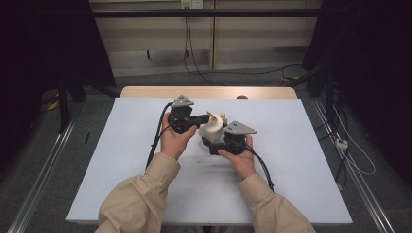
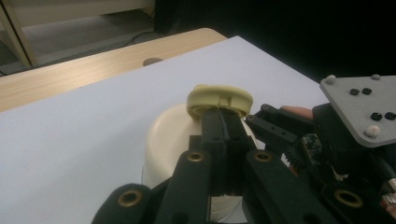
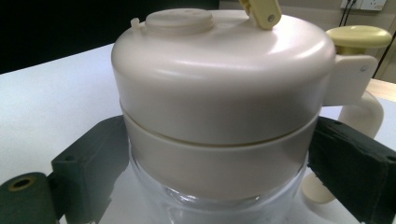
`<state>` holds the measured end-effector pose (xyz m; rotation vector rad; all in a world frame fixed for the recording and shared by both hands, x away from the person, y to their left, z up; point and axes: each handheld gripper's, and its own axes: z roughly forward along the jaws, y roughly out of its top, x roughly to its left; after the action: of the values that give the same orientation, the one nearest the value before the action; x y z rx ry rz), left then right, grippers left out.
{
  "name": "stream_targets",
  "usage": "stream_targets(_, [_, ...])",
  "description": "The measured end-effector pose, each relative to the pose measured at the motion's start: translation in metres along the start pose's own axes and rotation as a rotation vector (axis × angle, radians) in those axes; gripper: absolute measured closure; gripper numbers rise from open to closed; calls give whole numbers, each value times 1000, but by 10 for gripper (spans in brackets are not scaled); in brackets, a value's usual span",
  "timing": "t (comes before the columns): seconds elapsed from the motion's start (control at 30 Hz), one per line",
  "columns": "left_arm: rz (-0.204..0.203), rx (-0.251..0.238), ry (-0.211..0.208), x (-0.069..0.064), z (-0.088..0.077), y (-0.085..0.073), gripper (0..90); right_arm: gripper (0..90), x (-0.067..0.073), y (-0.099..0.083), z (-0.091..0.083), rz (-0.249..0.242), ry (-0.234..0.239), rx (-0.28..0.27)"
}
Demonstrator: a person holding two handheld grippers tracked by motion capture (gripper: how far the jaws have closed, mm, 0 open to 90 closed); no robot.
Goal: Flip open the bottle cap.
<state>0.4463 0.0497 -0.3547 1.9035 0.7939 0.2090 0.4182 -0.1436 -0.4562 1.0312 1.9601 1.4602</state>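
The cream jug [image 1: 212, 127] stands near the middle of the white table [image 1: 121, 160], between my two tongs. My right tongs [image 1: 214, 143] grip it from the near side: in the right gripper view the two black jaws sit one on each side of the jug's body, pressed against the cream band [image 3: 215, 163] just above the clear lower part [image 3: 210, 205], so they hold it at a wide spread. The handle [image 3: 359, 116] with its yellowish knob [image 3: 358, 36] sticks out beyond the far jaw. My left tongs [image 1: 201, 119] come in from the left at the jug's top, jaws closed narrow on the edge of a yellowish piece [image 2: 219, 99] above the lid [image 2: 168, 135]. My left hand [image 1: 175, 138] wraps its tongs' body, forearm angled inward; my right hand [image 1: 239, 158] cups its tongs from below, close to the jug.
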Motion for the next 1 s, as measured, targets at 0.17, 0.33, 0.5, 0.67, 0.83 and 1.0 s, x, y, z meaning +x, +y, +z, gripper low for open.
stream_targets(0.17, [1, -2, 1, -1, 2, 1, 900, 69, 0, 0, 0, -1, -2, 2])
stream_targets(0.33, [1, -1, 1, -1, 3, 2, 900, 69, 0, 0, 0, -1, -1, 1])
stream_targets(0.5, [-2, 1, 1, -1, 4, 2, 900, 69, 0, 0, 0, -2, -1, 0])
stream_targets(0.67, [2, 1, 3, 0, 5, 3, 900, 69, 0, 1, 0, -2, -2, 0])
stream_targets(0.83, [-1, 4, 3, 0, 6, 4, 900, 68, 0, 1, 0, -3, -2, -1])
stream_targets(1.0, [0, -1, 4, -1, 7, 6, 900, 69, 0, 1, 0, -4, -2, -1])
